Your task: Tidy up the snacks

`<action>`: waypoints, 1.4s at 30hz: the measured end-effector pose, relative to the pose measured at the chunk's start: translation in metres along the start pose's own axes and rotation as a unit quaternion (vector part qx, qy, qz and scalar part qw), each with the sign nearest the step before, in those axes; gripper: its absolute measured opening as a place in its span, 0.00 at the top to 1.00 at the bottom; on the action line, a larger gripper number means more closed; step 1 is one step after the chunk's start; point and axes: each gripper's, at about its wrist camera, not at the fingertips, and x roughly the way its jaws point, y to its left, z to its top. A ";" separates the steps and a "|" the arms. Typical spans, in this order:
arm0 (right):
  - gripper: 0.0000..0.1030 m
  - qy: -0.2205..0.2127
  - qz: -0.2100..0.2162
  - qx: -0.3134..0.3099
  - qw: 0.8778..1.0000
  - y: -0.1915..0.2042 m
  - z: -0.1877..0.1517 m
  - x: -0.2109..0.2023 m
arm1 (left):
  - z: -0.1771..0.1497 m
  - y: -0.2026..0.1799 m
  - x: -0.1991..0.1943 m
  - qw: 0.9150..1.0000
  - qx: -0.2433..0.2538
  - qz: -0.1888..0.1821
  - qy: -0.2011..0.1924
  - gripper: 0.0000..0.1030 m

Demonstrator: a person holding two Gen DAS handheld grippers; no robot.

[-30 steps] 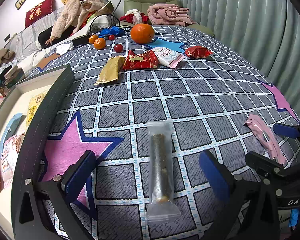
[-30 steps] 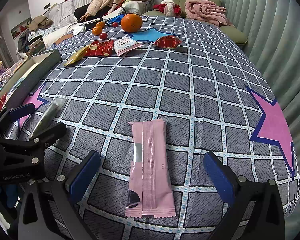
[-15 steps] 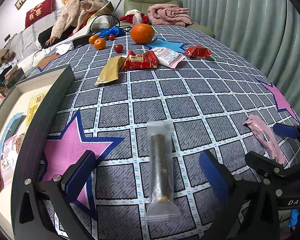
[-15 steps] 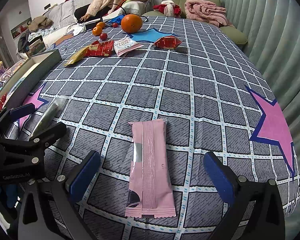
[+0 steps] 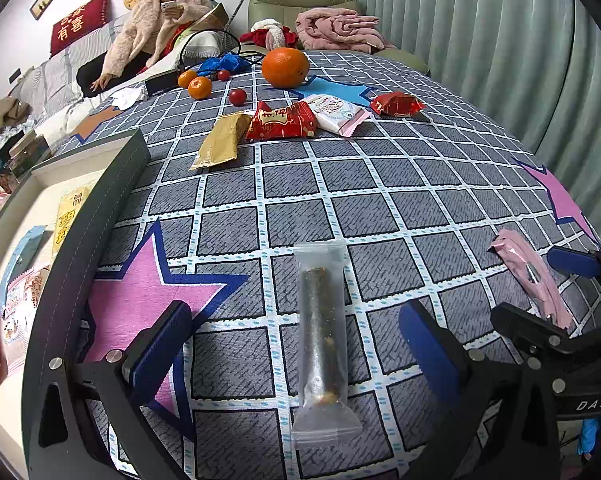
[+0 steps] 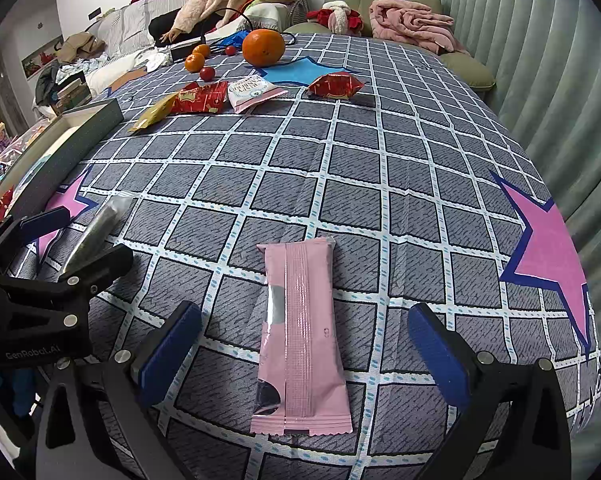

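A clear-wrapped dark snack bar lies lengthwise on the checked cloth, between the wide-apart blue pads of my open left gripper. A pink snack packet lies the same way between the pads of my open right gripper. Neither gripper touches its snack. Each view shows the other gripper: the right one beside the pink packet, the left one over the clear bar. At the left stands a dark-rimmed box holding several snack packets.
Farther back on the table lie a gold packet, a red packet, a white-pink packet and a small red packet. Behind them sit a big orange, small oranges and tomatoes. A person sits on the sofa.
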 end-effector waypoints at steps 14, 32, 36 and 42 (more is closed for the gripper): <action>0.00 0.003 0.000 0.000 1.000 0.000 -0.001 0.000 | 0.000 0.000 0.000 1.000 0.000 0.000 0.000 0.00; 0.00 0.029 0.005 -0.006 1.000 0.000 0.006 0.003 | 0.000 0.000 -0.001 1.000 0.000 0.000 0.002 0.00; 0.00 0.055 0.011 -0.007 0.998 -0.001 0.014 0.007 | 0.007 -0.002 0.000 1.000 0.003 0.001 0.028 0.00; 0.39 0.049 0.012 -0.031 0.998 0.005 0.018 0.001 | 0.017 -0.015 -0.003 0.997 0.032 -0.025 0.072 0.31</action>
